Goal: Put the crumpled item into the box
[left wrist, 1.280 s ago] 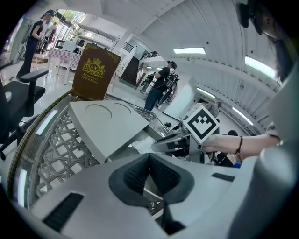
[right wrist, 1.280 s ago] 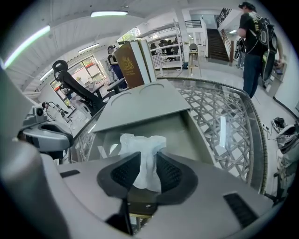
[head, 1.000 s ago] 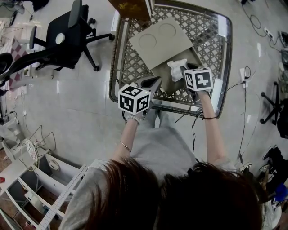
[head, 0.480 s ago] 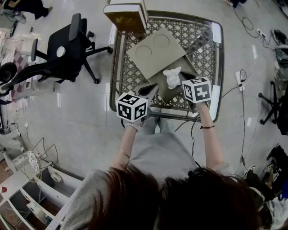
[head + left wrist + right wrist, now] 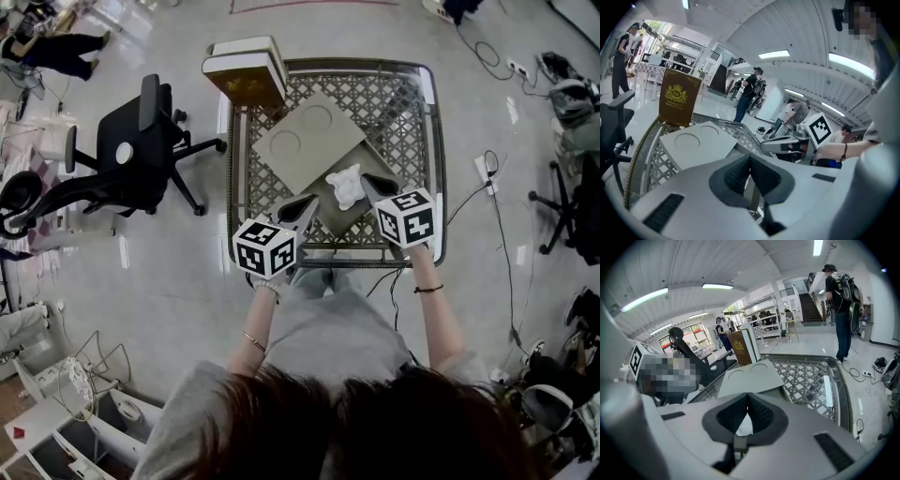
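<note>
A brown case [image 5: 246, 86] with a gold crest too small to read stands at the table's [image 5: 427, 141] far left corner, the left claw [image 5: 312, 199] is shut and empty, the crumpled item [image 5: 345, 185] lies in the box [image 5: 328, 216] by the front edge, and the right claw [image 5: 367, 179], now lifted off it, has just shut on nothing.

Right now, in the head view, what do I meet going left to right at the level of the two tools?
Black office chair → left tool → crumpled white item → right tool → power strip with cable on the floor.
</note>
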A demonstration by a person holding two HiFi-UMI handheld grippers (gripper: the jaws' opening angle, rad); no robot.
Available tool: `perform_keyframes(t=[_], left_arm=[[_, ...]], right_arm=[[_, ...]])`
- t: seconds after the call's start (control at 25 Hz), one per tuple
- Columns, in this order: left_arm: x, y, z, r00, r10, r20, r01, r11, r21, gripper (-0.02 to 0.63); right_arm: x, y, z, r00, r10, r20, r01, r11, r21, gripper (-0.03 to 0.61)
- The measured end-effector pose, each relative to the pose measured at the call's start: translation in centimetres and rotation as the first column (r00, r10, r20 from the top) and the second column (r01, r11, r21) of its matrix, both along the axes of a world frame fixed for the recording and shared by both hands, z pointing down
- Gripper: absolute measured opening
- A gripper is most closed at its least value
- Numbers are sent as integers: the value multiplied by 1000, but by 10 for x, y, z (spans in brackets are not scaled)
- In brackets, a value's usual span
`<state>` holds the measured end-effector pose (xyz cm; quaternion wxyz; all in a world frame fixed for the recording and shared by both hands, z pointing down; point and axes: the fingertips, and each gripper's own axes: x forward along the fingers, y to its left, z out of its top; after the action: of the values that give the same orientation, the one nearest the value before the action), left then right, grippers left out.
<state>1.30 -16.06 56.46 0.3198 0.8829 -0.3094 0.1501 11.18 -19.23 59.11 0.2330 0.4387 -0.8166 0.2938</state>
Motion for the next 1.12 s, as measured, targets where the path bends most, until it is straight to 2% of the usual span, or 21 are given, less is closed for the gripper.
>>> perform_keyframes(t=[0.36, 0.68, 1.12], left_arm=[[0, -5, -29, 999, 36, -12, -35, 997, 74, 17], [4, -9, -63, 998, 60, -33, -55, 987, 153, 17], [-1, -12, -114, 996, 81, -23, -70, 950, 304, 17]], right_arm=[[9, 5, -48, 995, 57, 77, -67, 989, 130, 21], [15, 8, -93, 985, 87, 152, -121, 965, 232, 21], [29, 14, -147, 979, 111, 171, -168, 913, 371, 21]])
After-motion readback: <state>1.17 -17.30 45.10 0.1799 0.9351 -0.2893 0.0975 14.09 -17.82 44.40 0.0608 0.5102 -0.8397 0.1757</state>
